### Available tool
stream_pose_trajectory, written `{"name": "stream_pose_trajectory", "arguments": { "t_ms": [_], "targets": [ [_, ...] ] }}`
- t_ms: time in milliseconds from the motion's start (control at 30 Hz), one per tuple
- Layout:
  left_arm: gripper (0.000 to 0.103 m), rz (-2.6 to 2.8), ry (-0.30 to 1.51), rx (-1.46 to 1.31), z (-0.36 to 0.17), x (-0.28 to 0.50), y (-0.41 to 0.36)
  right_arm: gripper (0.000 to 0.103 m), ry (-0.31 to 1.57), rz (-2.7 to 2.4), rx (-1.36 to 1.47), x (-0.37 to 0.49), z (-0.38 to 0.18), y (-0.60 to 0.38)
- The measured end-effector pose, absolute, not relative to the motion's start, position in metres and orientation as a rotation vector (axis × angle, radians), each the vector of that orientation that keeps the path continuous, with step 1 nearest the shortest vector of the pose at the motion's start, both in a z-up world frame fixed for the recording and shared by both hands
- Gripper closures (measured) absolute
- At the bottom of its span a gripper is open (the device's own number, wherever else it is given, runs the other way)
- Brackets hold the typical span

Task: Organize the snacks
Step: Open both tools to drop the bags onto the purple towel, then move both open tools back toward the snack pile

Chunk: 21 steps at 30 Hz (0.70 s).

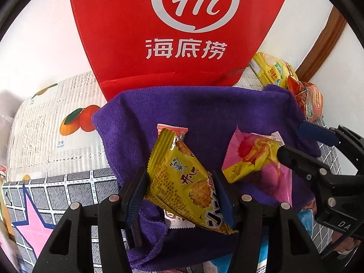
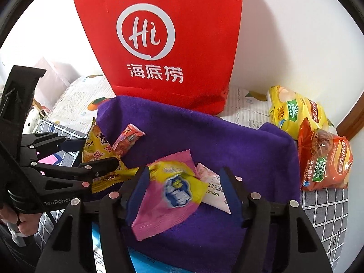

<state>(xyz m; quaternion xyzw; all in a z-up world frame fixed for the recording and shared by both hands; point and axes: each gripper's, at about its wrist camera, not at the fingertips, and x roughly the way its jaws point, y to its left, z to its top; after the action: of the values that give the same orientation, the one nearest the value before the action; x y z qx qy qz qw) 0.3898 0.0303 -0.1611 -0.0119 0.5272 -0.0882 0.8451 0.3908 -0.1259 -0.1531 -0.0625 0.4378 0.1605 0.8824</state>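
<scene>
In the left wrist view my left gripper is shut on a yellow cracker packet, held tilted above the purple towel. The right wrist view shows that same left gripper at the left with the yellow packet. My right gripper stands open over the towel. A pink-and-yellow snack packet and a small white packet lie between its fingers. A small red packet rests farther back. A red paper bag stands upright behind the towel.
A yellow chips bag and an orange-red chips bag lie at the right by the wall. Grid-pattern cloth and fruit-print cloth cover the surface. A person's hand holds the left gripper's handle. Something blue lies under the towel's near edge.
</scene>
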Motion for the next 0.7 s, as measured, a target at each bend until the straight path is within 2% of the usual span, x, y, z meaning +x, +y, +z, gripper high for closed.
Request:
{"name": "stream_pose_trajectory", "arguments": {
  "t_ms": [200, 333, 367, 700],
  "targets": [
    [0.045, -0.193, 1.115, -0.012, -0.162, 0.391, 0.025, 0.040, 0.886, 0.335, -0.111, 0.389, -0.146, -0.129],
    [0.028, -0.201, 1.084, -0.027, -0.155, 0.391, 0.023, 0.040, 0.853, 0.339, -0.088, 0.385, -0.138, -0.134],
    [0.027, -0.199, 1.070, -0.025, -0.152, 0.390, 0.022, 0.040, 0.850, 0.340, -0.085, 0.385, -0.137, -0.135],
    [0.026, -0.221, 1.026, -0.030, -0.133, 0.379, 0.020, 0.040, 0.792, 0.258, -0.091, 0.370, -0.116, -0.141]
  ]
}}
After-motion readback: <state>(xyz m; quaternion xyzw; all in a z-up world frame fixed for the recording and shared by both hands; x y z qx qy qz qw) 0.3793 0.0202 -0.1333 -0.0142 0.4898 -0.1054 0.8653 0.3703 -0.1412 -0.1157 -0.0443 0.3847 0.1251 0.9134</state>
